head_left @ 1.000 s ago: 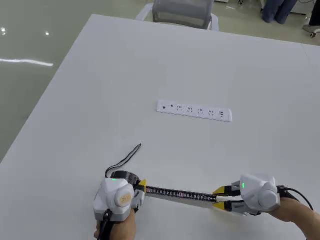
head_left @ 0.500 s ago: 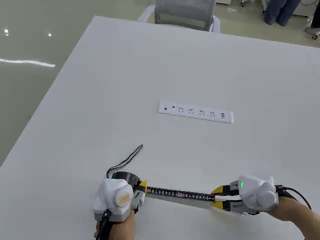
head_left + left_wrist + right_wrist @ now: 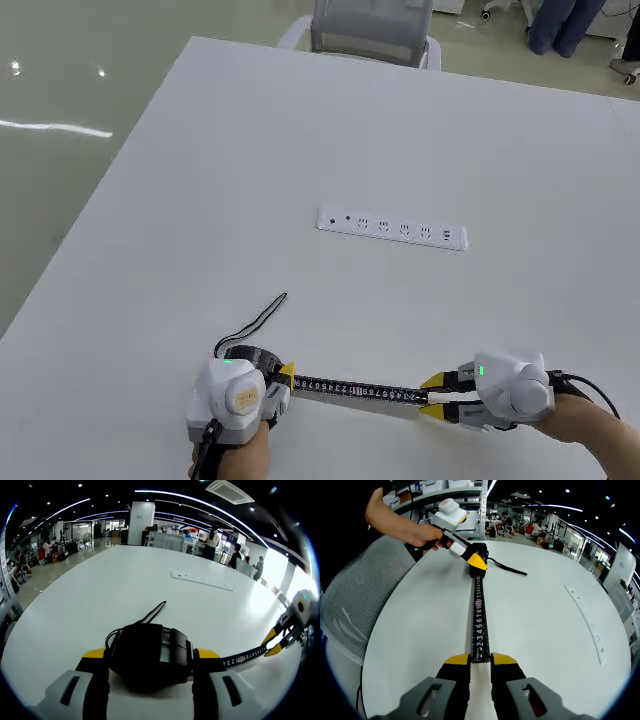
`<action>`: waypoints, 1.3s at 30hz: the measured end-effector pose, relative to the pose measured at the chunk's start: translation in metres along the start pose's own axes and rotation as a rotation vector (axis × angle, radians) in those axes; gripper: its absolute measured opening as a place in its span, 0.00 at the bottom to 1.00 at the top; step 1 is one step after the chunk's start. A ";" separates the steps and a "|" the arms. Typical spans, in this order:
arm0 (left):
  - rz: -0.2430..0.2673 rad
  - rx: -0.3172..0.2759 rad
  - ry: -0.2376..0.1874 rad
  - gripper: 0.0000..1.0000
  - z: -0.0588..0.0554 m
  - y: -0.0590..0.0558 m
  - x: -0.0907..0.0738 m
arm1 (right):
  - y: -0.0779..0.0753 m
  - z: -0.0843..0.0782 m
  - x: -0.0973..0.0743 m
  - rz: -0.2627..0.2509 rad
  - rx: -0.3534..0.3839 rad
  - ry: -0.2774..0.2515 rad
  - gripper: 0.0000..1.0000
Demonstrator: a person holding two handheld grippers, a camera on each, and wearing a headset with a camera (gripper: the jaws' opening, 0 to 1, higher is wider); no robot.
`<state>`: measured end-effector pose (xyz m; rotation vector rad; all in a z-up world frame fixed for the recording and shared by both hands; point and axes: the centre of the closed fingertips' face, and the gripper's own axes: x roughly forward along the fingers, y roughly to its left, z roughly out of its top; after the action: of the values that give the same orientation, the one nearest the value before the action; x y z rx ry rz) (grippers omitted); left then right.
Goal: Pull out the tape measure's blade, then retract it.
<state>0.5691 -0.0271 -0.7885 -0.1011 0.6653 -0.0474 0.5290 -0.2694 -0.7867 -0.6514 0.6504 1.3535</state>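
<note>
A black tape measure case (image 3: pixel 150 652) with a black wrist strap (image 3: pixel 255 318) rests on the white table, clamped between the yellow-tipped jaws of my left gripper (image 3: pixel 150 655). Its dark numbered blade (image 3: pixel 355 389) runs out to the right above the tabletop. My right gripper (image 3: pixel 480 658) is shut on the blade's end (image 3: pixel 479 652). In the head view the left gripper (image 3: pixel 272 382) sits at the bottom left, the right gripper (image 3: pixel 432 394) at the bottom right. From the right gripper view the case (image 3: pixel 479 560) lies at the blade's far end.
A white power strip (image 3: pixel 392 227) lies mid-table beyond the tape. A grey mesh chair (image 3: pixel 370 25) stands at the table's far edge (image 3: pixel 400 60). The table's left edge (image 3: pixel 90 220) drops to a shiny floor. People stand far back in the room.
The exposed blade looks slightly shorter, with the right gripper a little closer to the left one. The head camera has shifted a bit.
</note>
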 end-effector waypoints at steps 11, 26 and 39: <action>-0.001 -0.005 -0.001 0.65 0.000 0.000 0.001 | -0.002 0.005 0.001 0.000 -0.006 -0.007 0.14; -0.007 -0.013 -0.002 0.65 0.000 0.001 0.000 | -0.002 0.008 0.001 0.003 -0.012 -0.006 0.14; -0.012 -0.020 -0.001 0.65 0.001 0.001 -0.001 | -0.002 0.012 0.004 0.005 -0.017 -0.013 0.14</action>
<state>0.5689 -0.0259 -0.7878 -0.1240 0.6644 -0.0522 0.5319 -0.2578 -0.7819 -0.6544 0.6316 1.3683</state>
